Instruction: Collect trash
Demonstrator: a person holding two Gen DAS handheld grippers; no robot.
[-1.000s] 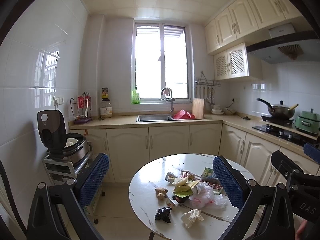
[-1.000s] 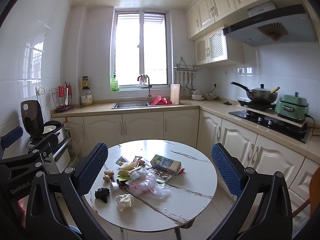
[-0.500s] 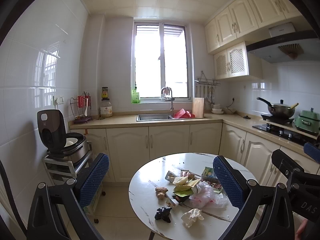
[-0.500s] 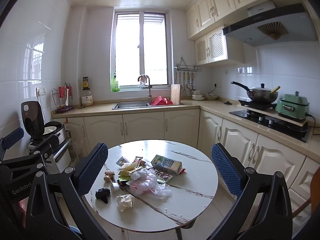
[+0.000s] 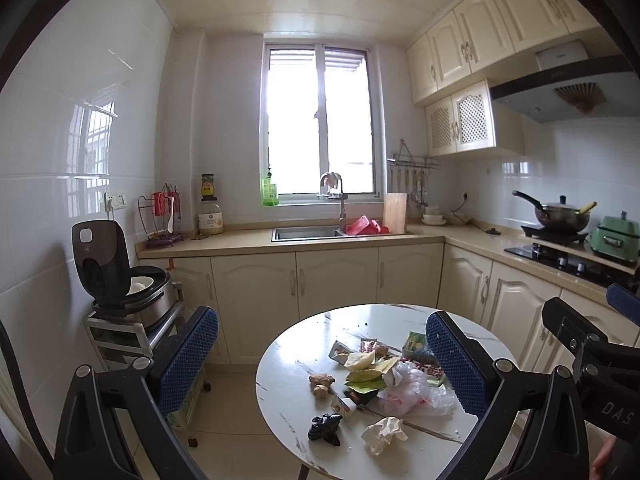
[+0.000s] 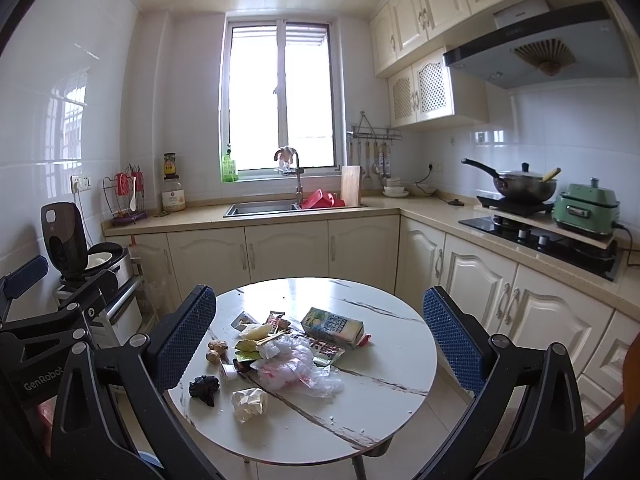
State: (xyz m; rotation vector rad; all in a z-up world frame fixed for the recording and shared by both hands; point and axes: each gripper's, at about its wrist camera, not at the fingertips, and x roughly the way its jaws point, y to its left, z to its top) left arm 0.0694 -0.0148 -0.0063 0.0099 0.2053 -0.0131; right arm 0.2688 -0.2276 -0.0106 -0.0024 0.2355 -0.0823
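I have both hand-held grippers raised short of the round white marble-look surface [image 6: 384, 360], and neither touches anything. The left hand-held gripper [image 5: 320, 364] has its blue-padded fingers spread wide with nothing between them; the right hand-held gripper [image 6: 320, 340] is just as wide apart and also holds nothing.

The trash sits in a loose heap left of the surface's centre. Nearest me lie a crumpled white tissue [image 6: 249, 403] and, just to its left, a wadded black scrap [image 6: 205, 389]. Beyond them a clear crinkled plastic bag [image 6: 296, 368] spreads over red printed wrappers, with a green and white drink carton [image 6: 333, 327] lying flat at the far right of the heap. Two small knobs of ginger [image 6: 216, 350] rest at the left, near green and yellow peelings [image 6: 250, 344].

Around the surface: an open black rice cooker [image 5: 116, 276] on a white rack at the left, a steel sink [image 6: 262, 208] under the window at the far side, a lidded dark wok [image 6: 524, 186] and a green pot [image 6: 586, 210] on the stove at the right. In the right wrist view the left tool's black frame crosses the left edge, clear of the heap.

Against half a second ago, I see no shift in the trash and barely any in either view.
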